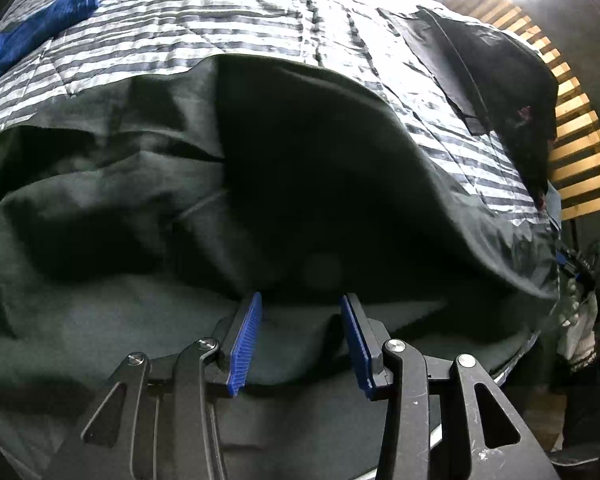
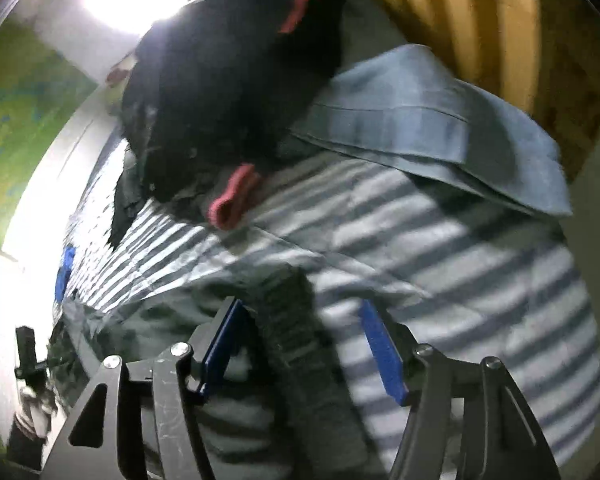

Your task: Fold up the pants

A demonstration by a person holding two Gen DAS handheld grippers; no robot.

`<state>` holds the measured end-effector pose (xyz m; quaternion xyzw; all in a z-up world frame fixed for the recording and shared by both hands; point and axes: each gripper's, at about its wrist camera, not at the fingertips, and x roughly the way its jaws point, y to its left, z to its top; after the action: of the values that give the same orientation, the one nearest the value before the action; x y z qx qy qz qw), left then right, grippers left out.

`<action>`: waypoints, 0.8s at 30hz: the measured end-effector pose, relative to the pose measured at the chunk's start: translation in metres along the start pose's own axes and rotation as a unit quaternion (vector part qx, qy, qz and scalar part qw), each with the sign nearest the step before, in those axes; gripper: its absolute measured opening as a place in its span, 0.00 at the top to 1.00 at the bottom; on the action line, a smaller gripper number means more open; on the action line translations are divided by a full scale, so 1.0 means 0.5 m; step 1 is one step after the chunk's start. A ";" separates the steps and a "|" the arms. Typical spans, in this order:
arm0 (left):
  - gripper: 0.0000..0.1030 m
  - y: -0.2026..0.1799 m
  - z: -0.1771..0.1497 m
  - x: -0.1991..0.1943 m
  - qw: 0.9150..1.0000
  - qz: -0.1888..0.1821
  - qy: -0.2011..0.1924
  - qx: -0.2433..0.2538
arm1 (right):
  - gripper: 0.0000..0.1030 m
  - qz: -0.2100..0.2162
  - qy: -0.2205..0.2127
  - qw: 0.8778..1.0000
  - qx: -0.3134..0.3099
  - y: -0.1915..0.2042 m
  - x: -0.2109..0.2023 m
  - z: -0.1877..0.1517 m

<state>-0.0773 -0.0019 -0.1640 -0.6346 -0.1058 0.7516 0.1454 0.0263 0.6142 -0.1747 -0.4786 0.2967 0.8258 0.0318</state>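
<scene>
Dark green pants [image 1: 148, 184] lie rumpled across a grey-and-white striped bedspread [image 1: 228, 20], with one large fold raised in the middle. My left gripper [image 1: 301, 298] hangs just over the near part of the cloth, open, and its blue pads [image 1: 244, 344] touch nothing. In the right wrist view the pants' ribbed elastic waistband [image 2: 288, 320] runs up between the jaws of my right gripper [image 2: 300, 306]. That gripper is open too, with both pads [image 2: 382, 352] clear of the band.
A blue garment [image 1: 60, 12] lies at the far left of the bed. A black garment with red cuffs [image 2: 228, 80] and a folded grey-blue cloth [image 2: 420, 128] sit near the wooden slatted headboard [image 1: 576, 140]. A bright lamp glares above.
</scene>
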 end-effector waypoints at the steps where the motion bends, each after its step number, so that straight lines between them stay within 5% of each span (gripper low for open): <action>1: 0.55 0.000 0.001 0.001 1.000 0.000 0.000 -0.001 | 0.43 0.002 0.001 1.000 -0.014 0.008 0.006 0.003; 5: 0.52 0.002 0.000 0.002 1.000 0.002 -0.002 -0.005 | 0.46 0.014 0.012 0.997 -0.070 0.062 0.041 -0.012; 8: 0.50 0.001 0.001 0.000 1.000 0.006 -0.003 -0.004 | 0.68 -0.032 0.005 0.990 -0.136 0.111 0.052 -0.045; 10: 0.48 -0.001 0.003 0.000 1.000 0.008 -0.003 -0.003 | 0.73 -0.038 0.004 0.988 -0.149 0.126 0.053 -0.065; 15: 0.45 -0.006 0.007 0.001 1.000 0.015 -0.003 0.006 | 0.76 -0.087 -0.025 0.979 -0.185 0.167 0.040 -0.103; 21: 0.45 -0.007 0.007 0.000 1.000 0.012 -0.006 0.006 | 0.76 -0.176 -0.157 0.945 -0.228 0.218 -0.086 -0.097; 24: 0.43 -0.011 0.008 0.000 1.000 0.013 -0.008 0.014 | 0.75 -0.189 -0.126 0.948 -0.222 0.205 -0.052 -0.086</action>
<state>-0.0807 0.0036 -0.1615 -0.6278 -0.0878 0.7599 0.1438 0.0392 0.5137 -0.1222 -0.4129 0.0037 0.9032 0.1172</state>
